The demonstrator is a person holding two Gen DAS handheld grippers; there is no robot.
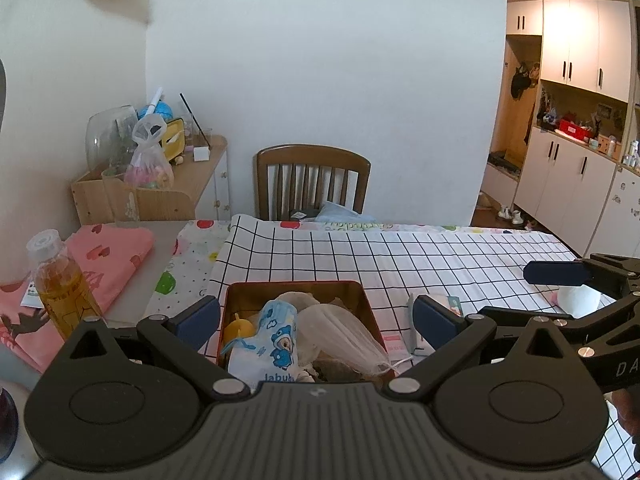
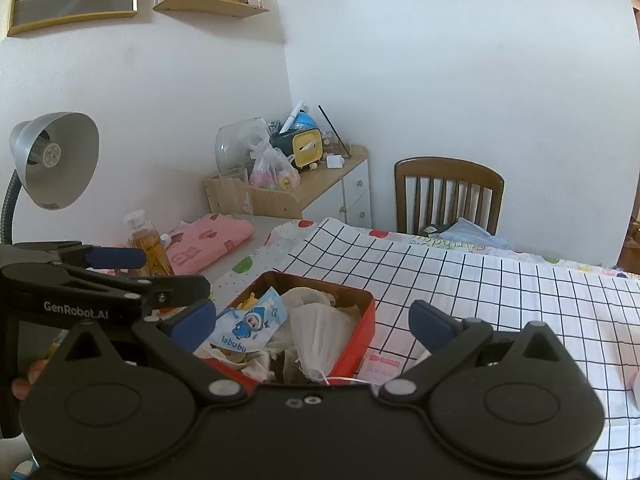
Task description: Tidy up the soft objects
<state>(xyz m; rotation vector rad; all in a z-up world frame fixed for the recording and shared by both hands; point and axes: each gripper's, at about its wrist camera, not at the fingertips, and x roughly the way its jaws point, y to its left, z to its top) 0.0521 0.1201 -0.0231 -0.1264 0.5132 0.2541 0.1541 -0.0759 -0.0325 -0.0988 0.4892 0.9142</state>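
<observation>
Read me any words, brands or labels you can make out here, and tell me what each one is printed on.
"labubu": on the blue cartoon pouch in the red tin.
"GenRobot.AI": on the left hand-held gripper, seen from the right wrist.
"DA", cut off by the frame edge: on the right hand-held gripper.
Bottle label: too blurred to read.

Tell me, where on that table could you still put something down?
The checked cloth beyond and right of the red tin lies bare up to the chair. It is crowded on the left: the bottle stands on the pink cloth, and the tin itself is full.
</observation>
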